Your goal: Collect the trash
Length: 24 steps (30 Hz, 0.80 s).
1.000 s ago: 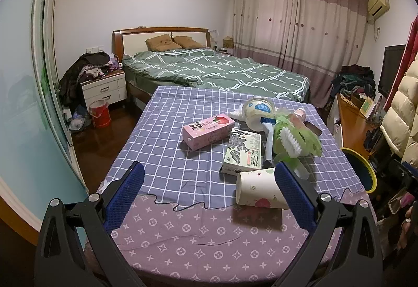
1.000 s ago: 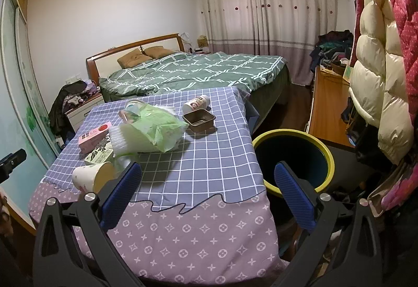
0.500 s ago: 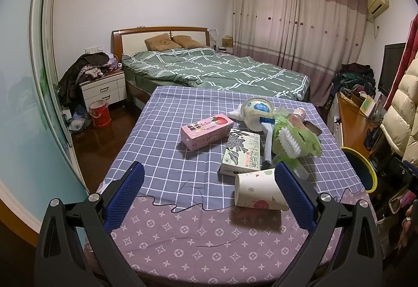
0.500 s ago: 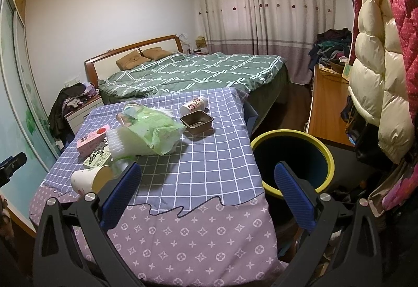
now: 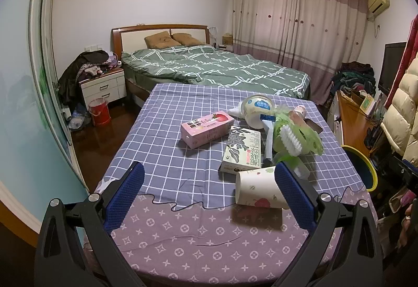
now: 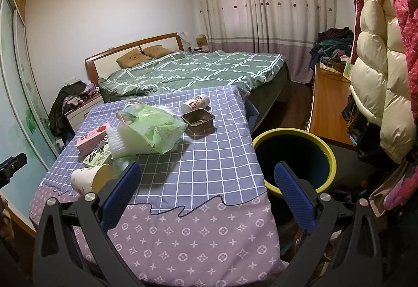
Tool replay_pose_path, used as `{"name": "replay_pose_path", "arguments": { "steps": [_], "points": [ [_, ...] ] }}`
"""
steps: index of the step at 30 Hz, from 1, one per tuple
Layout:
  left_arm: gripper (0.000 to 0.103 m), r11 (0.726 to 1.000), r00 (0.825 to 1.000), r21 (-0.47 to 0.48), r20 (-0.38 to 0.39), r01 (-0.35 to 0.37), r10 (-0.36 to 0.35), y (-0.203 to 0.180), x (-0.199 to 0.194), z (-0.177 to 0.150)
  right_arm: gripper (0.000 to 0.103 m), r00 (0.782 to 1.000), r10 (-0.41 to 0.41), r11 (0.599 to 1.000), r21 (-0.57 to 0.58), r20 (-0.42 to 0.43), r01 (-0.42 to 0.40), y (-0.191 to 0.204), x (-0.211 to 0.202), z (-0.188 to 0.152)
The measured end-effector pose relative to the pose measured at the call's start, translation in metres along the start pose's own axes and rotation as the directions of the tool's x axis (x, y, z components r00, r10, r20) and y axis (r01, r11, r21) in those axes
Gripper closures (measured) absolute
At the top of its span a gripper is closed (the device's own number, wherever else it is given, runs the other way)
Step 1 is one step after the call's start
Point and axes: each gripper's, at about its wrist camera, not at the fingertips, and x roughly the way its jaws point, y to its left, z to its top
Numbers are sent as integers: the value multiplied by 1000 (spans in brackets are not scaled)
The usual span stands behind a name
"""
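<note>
Trash lies on the clothed table point(image 5: 167, 229): a tipped paper cup point(image 5: 257, 189), a pink strawberry carton point(image 5: 206, 127), a green-patterned box point(image 5: 241, 152), a white tub point(image 5: 257, 110) and a green plastic bag point(image 5: 300, 130) with a white brush. My left gripper point(image 5: 209, 190) hovers open over the table's near edge, its right finger beside the cup. From the right wrist I see the bag point(image 6: 154, 127), a foil tray point(image 6: 197, 119), a small bottle point(image 6: 196, 103) and the cup point(image 6: 88, 178). My right gripper point(image 6: 207, 189) is open and empty above the table corner, next to the yellow-rimmed bin point(image 6: 295, 156).
A green-quilted bed point(image 5: 214, 70) stands behind the table, a nightstand point(image 5: 103, 87) and red bucket point(image 5: 99, 112) at the left. A wooden desk point(image 6: 326, 109) and hanging puffy coats point(image 6: 376, 72) crowd the right. The bin's rim point(image 5: 365, 169) shows beyond the table's right edge.
Both views have shifted only slightly; the right gripper has drifted a little nearer the table. Nothing was picked up or moved.
</note>
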Motion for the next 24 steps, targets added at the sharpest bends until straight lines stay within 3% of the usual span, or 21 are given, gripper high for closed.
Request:
{"name": "replay_pose_path", "arguments": {
  "steps": [11,24],
  "points": [
    [5,1000,1000,6,9,-5,5,3,13,2,6,999,34,999,-18,-33,-34,11,26,11],
    [5,1000,1000,12,-8,4,-4,9,58,10,6,986,134,966,-210,-99,-152,90,123,51]
  ]
}}
